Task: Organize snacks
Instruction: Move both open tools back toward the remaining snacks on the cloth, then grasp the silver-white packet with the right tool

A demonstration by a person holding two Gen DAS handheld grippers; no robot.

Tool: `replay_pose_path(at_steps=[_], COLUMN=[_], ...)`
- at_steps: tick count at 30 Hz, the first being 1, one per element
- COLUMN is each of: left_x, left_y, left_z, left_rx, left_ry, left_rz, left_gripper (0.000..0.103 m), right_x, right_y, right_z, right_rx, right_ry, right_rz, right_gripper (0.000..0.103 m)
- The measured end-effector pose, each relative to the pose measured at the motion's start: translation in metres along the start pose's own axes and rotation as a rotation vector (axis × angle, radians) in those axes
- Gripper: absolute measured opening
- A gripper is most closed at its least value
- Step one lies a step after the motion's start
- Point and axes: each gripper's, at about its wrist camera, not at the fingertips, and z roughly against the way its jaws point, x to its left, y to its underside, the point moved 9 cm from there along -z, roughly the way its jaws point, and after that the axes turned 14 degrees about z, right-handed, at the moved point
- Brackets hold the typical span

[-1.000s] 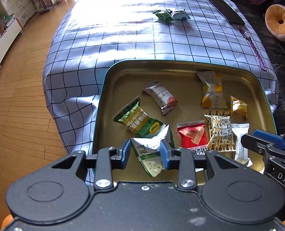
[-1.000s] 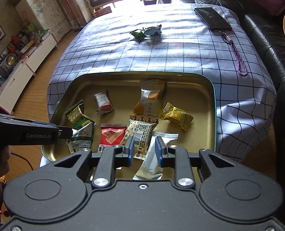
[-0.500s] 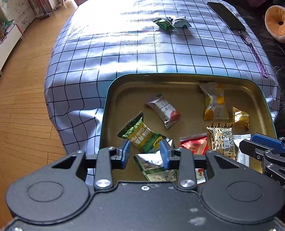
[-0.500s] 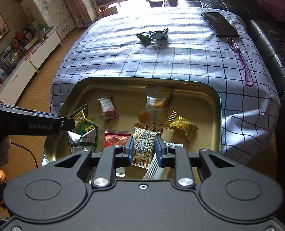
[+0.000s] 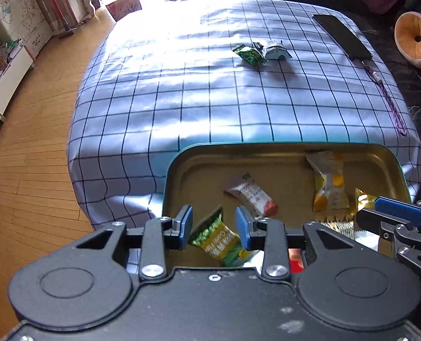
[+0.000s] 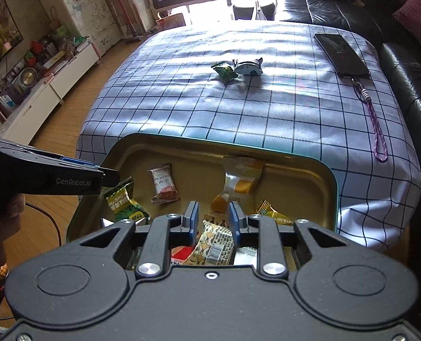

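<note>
Both grippers hang over the near end of a gold tin tray (image 6: 331,179) that sits at the edge of the checked counter (image 5: 210,99). The left gripper (image 5: 214,226) has its jaws apart with nothing clamped; a green snack packet (image 5: 217,234) lies in the tray below the gap. The right gripper (image 6: 212,220) likewise has its jaws apart and empty, over a patterned beige packet (image 6: 214,243).

Most snacks are already in the tray, but two remain well apart from it out on the cloth: a small green sweet (image 6: 224,71) touching a white-and-blue one (image 6: 248,66). My worry is that pair: they are small, crinkly and pressed together, so narrow jaws could pinch both or flick one away. A phone (image 6: 341,54) with a purple strap lies near that side and could get nudged.

The right wrist view shows a hand gripping the left tool at the frame's edge. The left wrist view alone shows a round orange cushion (image 5: 416,38).
</note>
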Motion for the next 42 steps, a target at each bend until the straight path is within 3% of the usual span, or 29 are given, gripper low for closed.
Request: replay_pose_path(at_steps=[13, 23, 31, 39, 42], left_x=[0.000, -0.013, -0.019, -0.014, -0.010], left_y=[-0.070, -0.115, -0.140, -0.152, -0.151], left_z=[-0.032, -0.080, -0.110, -0.114, -0.115], left_rx=[-0.029, 0.014, 0.030, 0.021, 0.017], left_ry=[-0.029, -0.033, -0.025, -0.010, -0.015], left_rz=[0.012, 0.020, 0.047, 0.073, 0.073], left_gripper=[0.035, 0.035, 0.036, 0.036, 0.036], right_x=[-0.032, -0.062, -0.085, -0.110, -0.118], right_y=[-0.039, -0.083, -0.130, -0.183, -0.198], right_z=[-0.031, -0.076, -0.118, -0.148, -0.168], right_rx=[0.004, 0.034, 0.040, -0.028, -0.016], right_ry=[0.007, 0.005, 0.013, 0.033, 0.038], right_rz=[-0.023, -0.053, -0.070, -0.104, -0.120], right_gripper=[0.036, 0.036, 0.035, 0.036, 0.036])
